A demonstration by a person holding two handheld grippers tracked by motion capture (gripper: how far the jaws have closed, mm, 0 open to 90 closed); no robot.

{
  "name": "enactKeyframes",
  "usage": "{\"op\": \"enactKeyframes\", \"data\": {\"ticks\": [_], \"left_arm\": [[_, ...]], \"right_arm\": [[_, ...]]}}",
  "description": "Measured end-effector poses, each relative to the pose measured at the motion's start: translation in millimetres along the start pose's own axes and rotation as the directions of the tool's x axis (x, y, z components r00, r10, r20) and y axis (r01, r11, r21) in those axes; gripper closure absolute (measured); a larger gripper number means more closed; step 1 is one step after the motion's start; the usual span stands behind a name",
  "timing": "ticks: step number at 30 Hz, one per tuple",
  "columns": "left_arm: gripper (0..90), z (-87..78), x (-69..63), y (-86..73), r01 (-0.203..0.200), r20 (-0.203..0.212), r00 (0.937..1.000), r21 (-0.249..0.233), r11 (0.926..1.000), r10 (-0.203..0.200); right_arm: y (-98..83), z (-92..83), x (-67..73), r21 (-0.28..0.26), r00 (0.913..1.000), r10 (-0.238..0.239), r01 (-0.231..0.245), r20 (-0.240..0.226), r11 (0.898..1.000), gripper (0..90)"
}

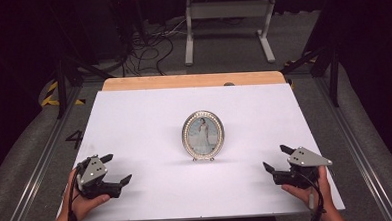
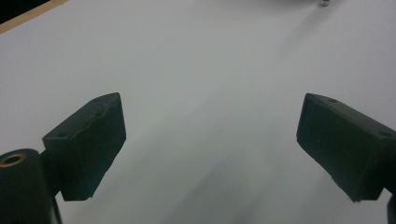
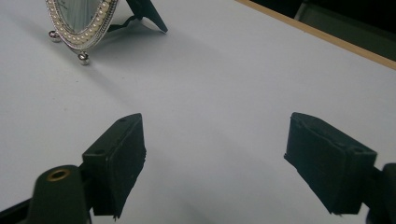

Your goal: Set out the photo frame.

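An oval picture frame (image 1: pixel 203 135) with a pearl-beaded silver rim stands upright at the middle of the white table (image 1: pixel 149 112), holding a photo of a person in a white dress. In the right gripper view its lower edge and black rear stand (image 3: pixel 81 29) appear at the top left. My left gripper (image 1: pixel 115 169) rests near the front left corner, jaws wide apart with only bare table between them (image 2: pixel 210 135). Near the front right sits my right gripper (image 1: pixel 277 158), open, nothing between its jaws (image 3: pixel 215 154). Both are well apart from the frame.
The table's far edge is a wooden strip (image 1: pixel 192 80). Beyond it on the floor are a white stand's legs (image 1: pixel 228 24) and loose cables (image 1: pixel 146 52). Metal rails (image 1: pixel 41 162) run along both sides of the table.
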State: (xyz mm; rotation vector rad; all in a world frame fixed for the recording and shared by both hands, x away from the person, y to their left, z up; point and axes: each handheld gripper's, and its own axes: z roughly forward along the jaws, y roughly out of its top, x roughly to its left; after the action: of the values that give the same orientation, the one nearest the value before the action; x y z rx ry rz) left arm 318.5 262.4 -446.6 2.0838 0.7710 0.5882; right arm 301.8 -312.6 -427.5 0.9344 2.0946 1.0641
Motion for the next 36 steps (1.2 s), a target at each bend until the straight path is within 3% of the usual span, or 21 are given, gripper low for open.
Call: {"op": "enactKeyframes", "data": {"ticks": [9, 13, 24, 36], "left_arm": [[6.3, -8.5, 5.9, -11.4, 0.08, -0.029, 0.9963, -0.033, 0.9962, -0.081], [4.9, -12.2, 6.5, -14.3, 0.114, -0.03, 0.9928, -0.059, 0.9917, -0.116], [2.9, -7.9, 4.9, -13.9, 0.096, -0.03, 0.9948, -0.042, 0.9944, -0.098], [2.0, -7.5, 2.3, -15.5, 0.076, -0.041, 0.9962, -0.033, 0.9966, -0.077]], "right_arm": [[-11.7, -6.3, -6.5, -0.032, 0.9972, 0.066, -0.065, 0.036, 0.997, 10.8], [-17.9, -8.3, -10.3, -0.046, 0.9944, 0.103, -0.102, 0.023, 0.994, 9.4], [-22.8, -7.1, -12.5, -0.046, 0.9925, 0.122, -0.122, 0.004, 0.991, 3.3], [-22.3, -4.5, -8.8, -0.028, 0.9929, 0.113, -0.112, 0.036, 0.993, 4.6]]}}
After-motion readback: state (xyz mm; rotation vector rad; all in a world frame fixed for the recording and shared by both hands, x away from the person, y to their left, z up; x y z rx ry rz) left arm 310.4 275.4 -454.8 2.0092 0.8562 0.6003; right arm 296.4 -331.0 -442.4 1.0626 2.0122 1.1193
